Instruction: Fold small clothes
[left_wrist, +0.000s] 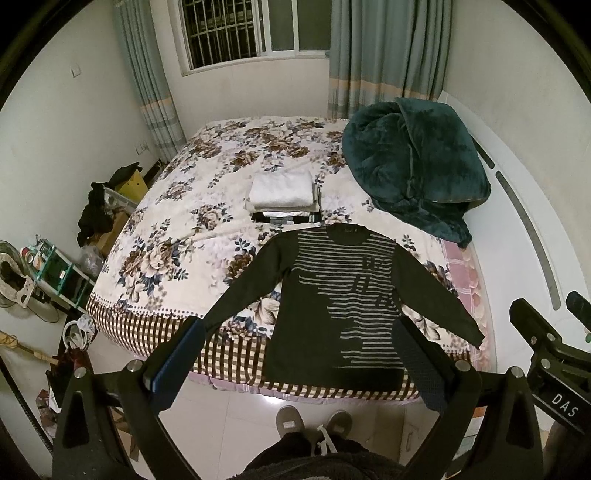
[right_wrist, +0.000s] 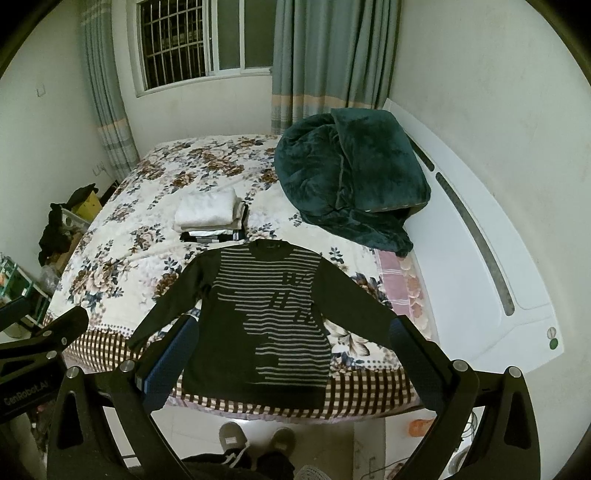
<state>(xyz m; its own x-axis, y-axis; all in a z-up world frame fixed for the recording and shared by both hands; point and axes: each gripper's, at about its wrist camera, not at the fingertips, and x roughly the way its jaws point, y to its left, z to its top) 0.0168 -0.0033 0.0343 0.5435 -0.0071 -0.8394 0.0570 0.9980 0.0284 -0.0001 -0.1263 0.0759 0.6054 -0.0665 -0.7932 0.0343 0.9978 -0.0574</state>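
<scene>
A dark sweater with grey stripes (left_wrist: 332, 295) lies flat, front up, sleeves spread, at the near edge of the floral bed (left_wrist: 177, 229); it also shows in the right wrist view (right_wrist: 266, 314). Its hem hangs slightly over the bed edge. A stack of folded clothes with a white piece on top (left_wrist: 282, 194) sits just beyond the collar, also in the right wrist view (right_wrist: 208, 212). My left gripper (left_wrist: 301, 332) is open and empty, held above the floor in front of the sweater. My right gripper (right_wrist: 293, 330) is open and empty, held likewise.
A bunched dark green blanket (left_wrist: 413, 166) lies at the bed's far right, by the white headboard (right_wrist: 480, 258). Cluttered shelves and boxes (left_wrist: 66, 266) stand on the floor to the left. The person's feet (left_wrist: 314, 424) stand on tile below the bed edge.
</scene>
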